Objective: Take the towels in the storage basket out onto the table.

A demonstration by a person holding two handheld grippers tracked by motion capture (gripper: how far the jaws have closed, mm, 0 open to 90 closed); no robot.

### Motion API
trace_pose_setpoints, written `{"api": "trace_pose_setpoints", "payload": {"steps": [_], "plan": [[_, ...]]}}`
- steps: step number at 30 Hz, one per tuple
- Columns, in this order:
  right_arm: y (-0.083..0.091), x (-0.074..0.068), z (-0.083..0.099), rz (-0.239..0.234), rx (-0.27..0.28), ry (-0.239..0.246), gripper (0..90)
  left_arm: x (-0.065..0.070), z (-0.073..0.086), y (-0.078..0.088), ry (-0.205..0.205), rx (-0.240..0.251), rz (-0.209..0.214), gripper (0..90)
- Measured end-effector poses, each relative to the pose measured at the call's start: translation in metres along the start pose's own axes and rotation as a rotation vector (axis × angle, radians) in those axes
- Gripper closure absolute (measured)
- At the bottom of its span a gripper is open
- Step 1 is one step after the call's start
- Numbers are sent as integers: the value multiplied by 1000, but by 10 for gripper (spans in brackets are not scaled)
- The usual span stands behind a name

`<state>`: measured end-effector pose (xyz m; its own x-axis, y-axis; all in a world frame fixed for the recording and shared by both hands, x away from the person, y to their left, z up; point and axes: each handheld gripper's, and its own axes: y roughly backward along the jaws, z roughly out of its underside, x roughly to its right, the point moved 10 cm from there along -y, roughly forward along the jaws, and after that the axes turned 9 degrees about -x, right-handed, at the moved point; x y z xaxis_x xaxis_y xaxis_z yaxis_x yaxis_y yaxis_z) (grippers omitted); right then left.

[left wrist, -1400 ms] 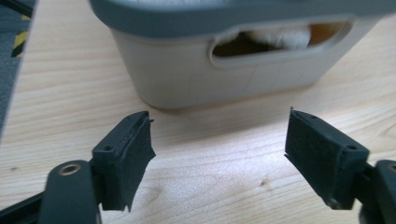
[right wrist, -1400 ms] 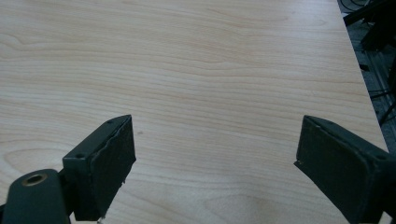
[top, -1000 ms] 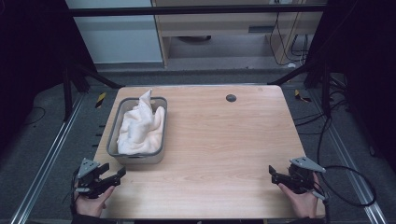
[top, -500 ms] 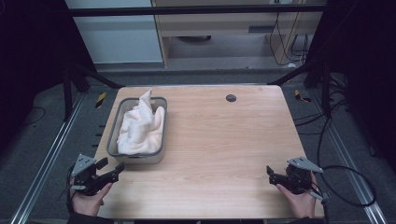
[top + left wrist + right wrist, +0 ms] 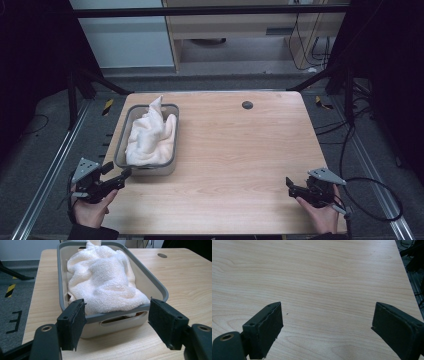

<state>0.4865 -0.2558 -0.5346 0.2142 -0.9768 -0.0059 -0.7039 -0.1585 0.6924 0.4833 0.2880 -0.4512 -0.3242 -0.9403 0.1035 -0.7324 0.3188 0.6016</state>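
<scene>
White towel [image 5: 106, 282], soft, light and floppy, lies heaped in a grey bin [image 5: 155, 283] near the counter's [image 5: 240, 150] left edge; any raised fold should pinch easily. Left gripper [image 5: 117, 322] and right gripper [image 5: 325, 330] hold jaws apart, empty.

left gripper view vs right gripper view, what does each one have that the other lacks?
Left gripper view alone: the grey bin holding a crumpled white towel, a handle slot in the bin's near wall, the dark round hole in the tabletop, and floor with yellow-black tape at the left. The left gripper is open, facing the bin's near end.

Right gripper view alone: dark cables off the table's edge at the upper right; the open right gripper over bare wood.

Both: the light wooden table and two black padded jaws spread wide, holding nothing.
</scene>
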Motion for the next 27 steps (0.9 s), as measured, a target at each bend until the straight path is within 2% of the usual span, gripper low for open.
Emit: {"api": "trace_pose_setpoints", "payload": {"steps": [15,21,27], "plan": [[-3,-1,0,-5,-12,6,92,2,-33,-4,-22,18,10,289],[-3,0,0,-3,-13,3,88,-5,-48,-9,-29,2,-7,288],[-3,1,-1,-5,-11,-4,86,-5,-59,-14,-40,-12,-13,285]]}}
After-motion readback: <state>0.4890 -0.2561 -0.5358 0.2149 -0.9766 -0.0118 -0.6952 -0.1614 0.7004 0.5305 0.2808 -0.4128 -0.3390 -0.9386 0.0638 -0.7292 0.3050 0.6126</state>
